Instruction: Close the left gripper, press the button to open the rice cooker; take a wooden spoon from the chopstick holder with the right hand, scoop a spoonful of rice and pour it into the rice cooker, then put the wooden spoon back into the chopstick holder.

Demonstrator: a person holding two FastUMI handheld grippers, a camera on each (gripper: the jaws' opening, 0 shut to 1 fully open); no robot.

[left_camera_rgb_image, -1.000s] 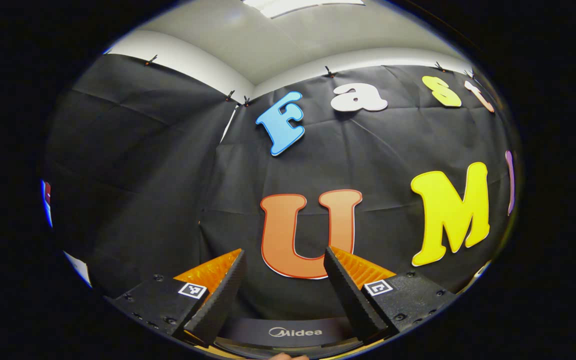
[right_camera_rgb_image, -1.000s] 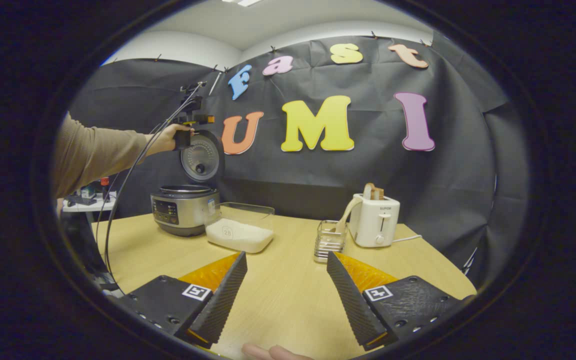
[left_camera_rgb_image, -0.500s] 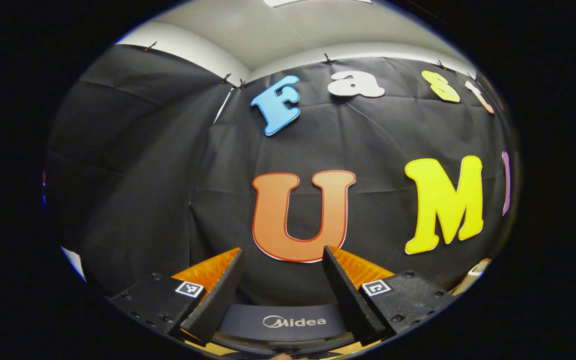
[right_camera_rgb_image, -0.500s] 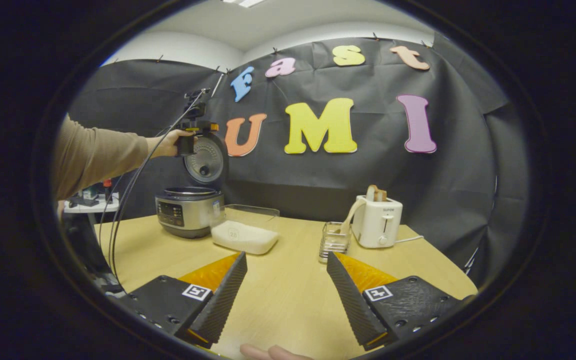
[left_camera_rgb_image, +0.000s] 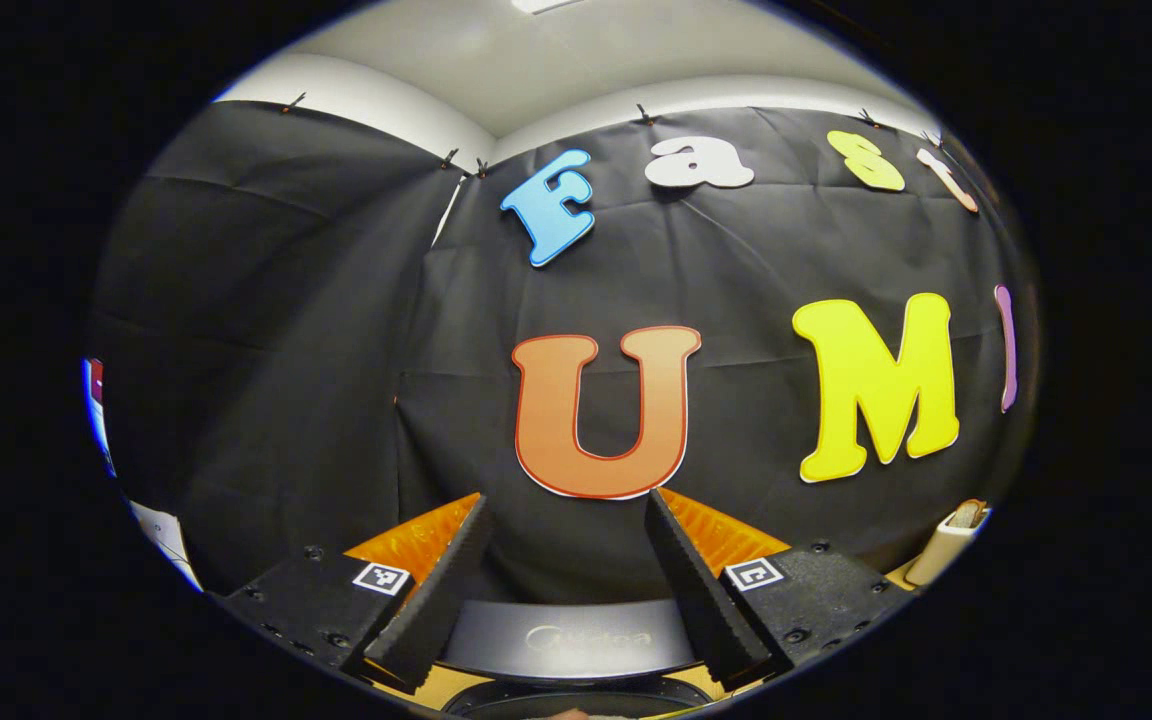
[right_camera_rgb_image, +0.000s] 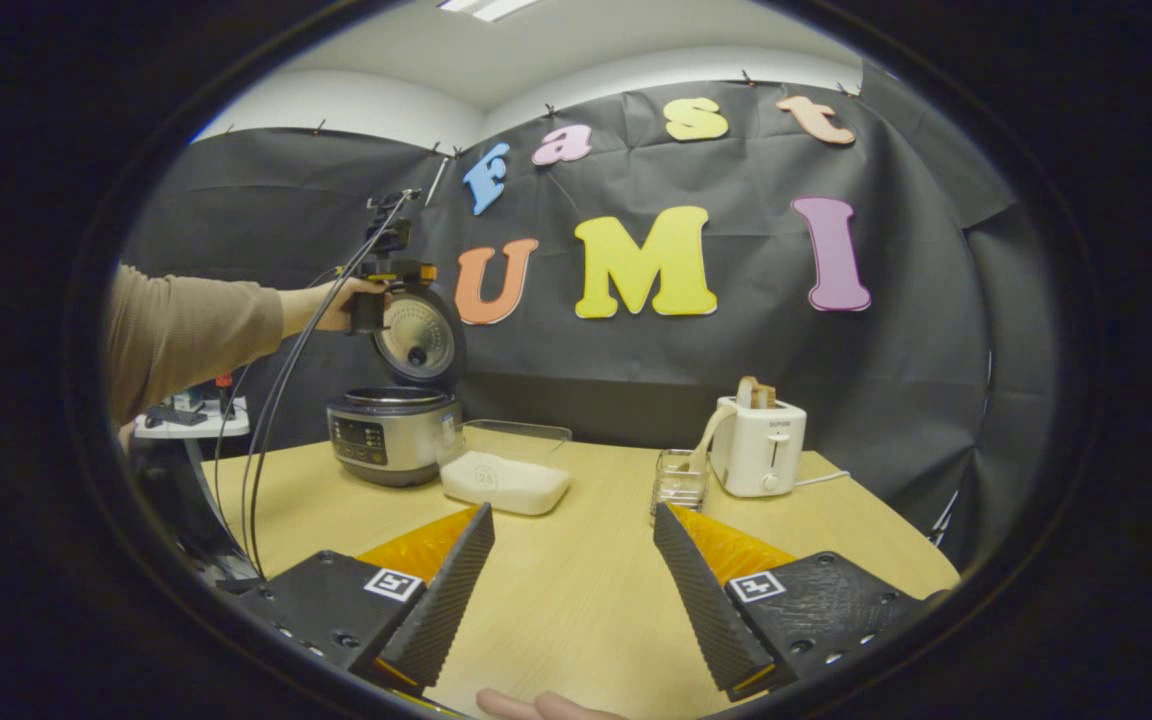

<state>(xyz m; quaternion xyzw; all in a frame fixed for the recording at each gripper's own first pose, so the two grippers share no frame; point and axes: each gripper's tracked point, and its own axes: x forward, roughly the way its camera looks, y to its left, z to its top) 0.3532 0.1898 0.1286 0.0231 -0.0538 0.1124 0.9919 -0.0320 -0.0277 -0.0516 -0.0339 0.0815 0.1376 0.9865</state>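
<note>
Rice cooker (right_camera_rgb_image: 393, 435) stands at the far left of the wooden table (right_camera_rgb_image: 576, 590), its lid (right_camera_rgb_image: 420, 338) raised upright above the open pot. Touching its right side is a clear tub of rice (right_camera_rgb_image: 504, 480); farther right, past a bare gap of table, the chopstick holder (right_camera_rgb_image: 678, 480) holds the wooden spoon (right_camera_rgb_image: 704, 440), whose handle leans toward the white toaster (right_camera_rgb_image: 762, 446) just beside it. A broad bare stretch of tabletop lies between these things and the near edge. The left gripper (left_camera_rgb_image: 564, 545), jaws wide apart with nothing between them, points at the booth wall above the lid's top edge (left_camera_rgb_image: 566, 640); in the right gripper view a hand (right_camera_rgb_image: 336, 305) on a sleeved, outstretched arm holds it at the lid's top. The right gripper (right_camera_rgb_image: 573, 560) hovers over the near table, jaws wide and empty.
</note>
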